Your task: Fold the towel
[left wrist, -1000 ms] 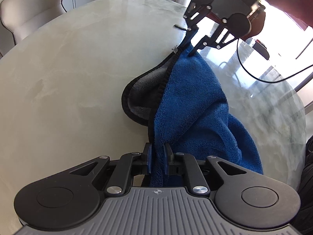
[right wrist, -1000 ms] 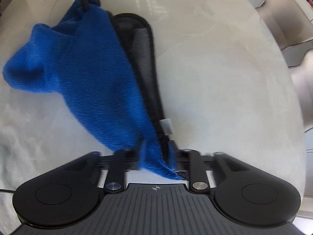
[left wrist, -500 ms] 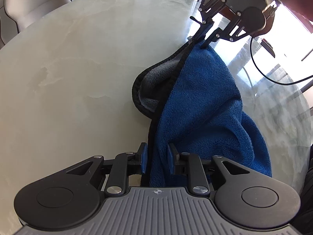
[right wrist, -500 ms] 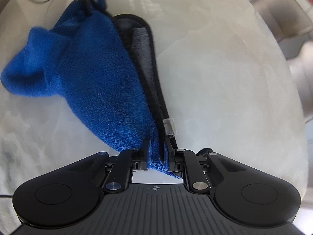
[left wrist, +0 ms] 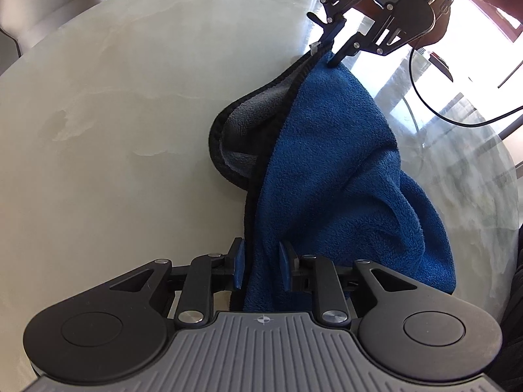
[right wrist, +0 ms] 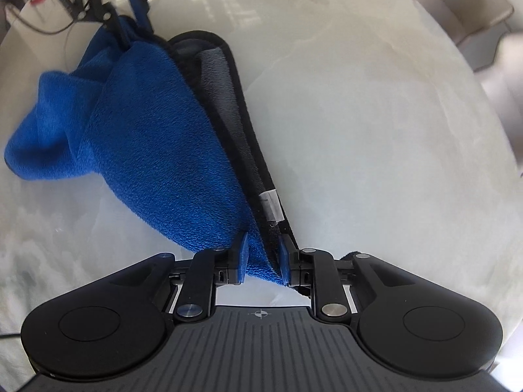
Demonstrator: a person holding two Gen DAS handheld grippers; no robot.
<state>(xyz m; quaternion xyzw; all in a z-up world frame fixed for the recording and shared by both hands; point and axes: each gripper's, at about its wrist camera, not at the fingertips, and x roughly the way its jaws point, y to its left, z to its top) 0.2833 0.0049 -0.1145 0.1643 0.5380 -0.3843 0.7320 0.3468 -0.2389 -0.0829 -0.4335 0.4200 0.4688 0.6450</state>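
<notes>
In the left wrist view, a pale chair (left wrist: 49, 3) stands at the far left behind the round marble worktop (left wrist: 114, 114). Toward the middle, the towel (left wrist: 333, 163) hangs stretched between the two grippers, blue on one face, grey with a black hem on the other. Its grey side bulges out to the left in a loop, and the blue side sags down to the right onto the worktop. At the near edge the left gripper (left wrist: 260, 268) has a towel corner between its jaws; the pads stand a little apart with the cloth bunched between them, so whether they pinch it firmly cannot be told. At the far right the right gripper (left wrist: 331, 54) holds the other corner, a small white tag beside its tip, with a black cable (left wrist: 457, 121) looping behind it.

In the right wrist view, the left gripper (right wrist: 130, 29) sits at the far left on the blue cloth. The right gripper (right wrist: 263, 259) at the near middle is clenched on the hemmed corner. Pale chairs (right wrist: 464, 3) stand at the far right.
</notes>
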